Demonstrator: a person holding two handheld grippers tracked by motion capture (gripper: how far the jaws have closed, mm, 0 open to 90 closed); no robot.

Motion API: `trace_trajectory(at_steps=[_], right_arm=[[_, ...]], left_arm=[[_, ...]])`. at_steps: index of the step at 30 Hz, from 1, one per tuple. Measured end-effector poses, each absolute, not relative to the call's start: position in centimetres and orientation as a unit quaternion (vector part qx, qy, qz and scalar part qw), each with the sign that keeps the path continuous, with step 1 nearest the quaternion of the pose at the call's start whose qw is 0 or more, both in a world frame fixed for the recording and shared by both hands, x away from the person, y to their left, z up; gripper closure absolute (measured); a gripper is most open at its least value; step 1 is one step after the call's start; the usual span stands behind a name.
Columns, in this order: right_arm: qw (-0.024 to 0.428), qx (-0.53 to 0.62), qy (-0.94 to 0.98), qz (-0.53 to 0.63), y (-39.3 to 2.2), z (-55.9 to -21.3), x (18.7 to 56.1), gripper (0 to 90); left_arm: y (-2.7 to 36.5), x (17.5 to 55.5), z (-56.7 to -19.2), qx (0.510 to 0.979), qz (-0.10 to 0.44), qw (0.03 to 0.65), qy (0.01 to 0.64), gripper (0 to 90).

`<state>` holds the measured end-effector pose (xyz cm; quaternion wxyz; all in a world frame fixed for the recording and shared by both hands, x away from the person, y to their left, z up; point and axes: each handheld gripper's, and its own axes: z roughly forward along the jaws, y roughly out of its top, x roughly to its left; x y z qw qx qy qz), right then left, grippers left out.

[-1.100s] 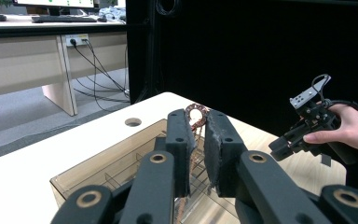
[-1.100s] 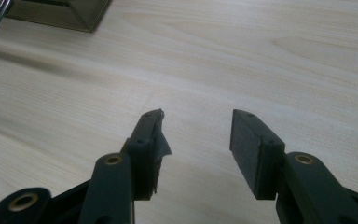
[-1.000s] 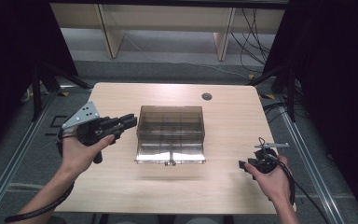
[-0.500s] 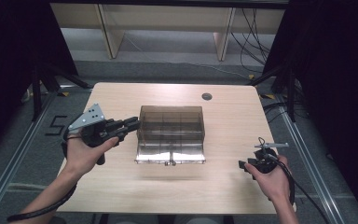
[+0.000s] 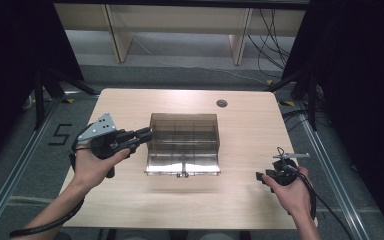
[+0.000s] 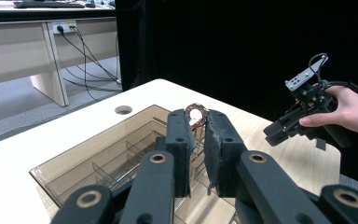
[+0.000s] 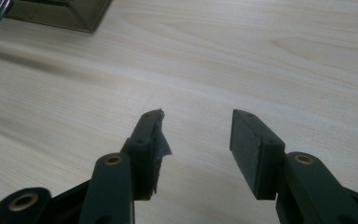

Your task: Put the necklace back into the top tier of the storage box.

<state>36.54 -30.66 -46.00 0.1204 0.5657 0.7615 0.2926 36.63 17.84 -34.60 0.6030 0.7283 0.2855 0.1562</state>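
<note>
A clear brown compartment box (image 5: 182, 118) stands at the middle of the table, and its dividers (image 6: 103, 164) run under my left gripper's view. My left gripper (image 5: 148, 133) sits just at the box's left wall, level and pointing at it. Its jaws (image 6: 196, 127) are shut on a small copper-coloured ring (image 6: 196, 106), which sticks up between the pads above the box. My right gripper (image 5: 260, 176) is held low over the table's front right corner, apart from the box. In its own view the right gripper (image 7: 196, 127) is open over bare wood with nothing between the pads.
A round cable hole (image 5: 222, 103) lies in the tabletop behind the box. The box's corner (image 7: 60, 14) shows at the top left of the right gripper view. Black curtains flank the table, and cables run across the floor behind it.
My left gripper has drifted a little right, closer to the box's left wall, still shut on the ring. The right hand has stayed put.
</note>
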Motion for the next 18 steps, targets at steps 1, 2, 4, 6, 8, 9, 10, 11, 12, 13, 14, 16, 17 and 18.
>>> trace_trajectory(at_steps=[1,2,4,6,8,9,10,11,12,13,14,16,17,18], right_arm=[[0.12,0.565,0.762,0.292,-30.65,-46.01,36.54,54.4],[0.122,0.565,0.759,0.3,-30.58,-46.14,36.58,54.4],[0.119,0.567,0.761,0.293,-30.61,-46.03,36.56,54.4],[0.121,0.566,0.762,0.292,-30.66,-46.0,36.55,54.4],[0.12,0.566,0.761,0.293,-30.67,-46.0,36.54,54.4],[0.12,0.566,0.762,0.292,-30.66,-46.0,36.54,54.4],[0.121,0.566,0.762,0.292,-30.66,-46.0,36.54,54.4],[0.121,0.566,0.762,0.293,-30.67,-45.99,36.54,54.4],[0.121,0.565,0.762,0.293,-30.66,-45.98,36.54,54.4],[0.124,0.567,0.762,0.289,-30.66,-45.93,36.51,54.4],[0.124,0.567,0.762,0.288,-30.66,-45.92,36.51,54.4],[0.123,0.567,0.761,0.289,-30.69,-45.93,36.52,54.4],[0.123,0.567,0.761,0.289,-30.69,-45.93,36.52,54.4],[0.123,0.567,0.761,0.289,-30.69,-45.93,36.52,54.4]], left_arm=[[17.79,36.65,-34.66,0.728,0.155,0.603,0.286,79.8],[17.73,36.68,-34.73,0.728,0.155,0.603,0.286,79.8],[17.63,36.73,-34.85,0.729,0.154,0.604,0.285,79.8],[17.57,36.73,-34.91,0.731,0.153,0.601,0.285,79.8],[17.51,36.82,-34.98,0.733,0.154,0.6,0.281,79.8],[17.49,36.89,-35.03,0.735,0.155,0.599,0.277,79.8],[17.46,36.92,-35.07,0.736,0.154,0.598,0.278,79.8],[17.42,36.95,-35.12,0.736,0.154,0.598,0.278,79.8],[17.37,36.98,-35.17,0.737,0.153,0.597,0.278,79.8],[17.35,37.01,-35.21,0.737,0.153,0.596,0.278,79.8],[17.29,37.03,-35.26,0.737,0.152,0.597,0.278,79.8],[17.2,37.06,-35.36,0.738,0.151,0.596,0.278,79.8],[17.17,37.1,-35.41,0.74,0.152,0.594,0.277,79.8],[17.11,37.11,-35.46,0.738,0.15,0.596,0.277,79.8]])
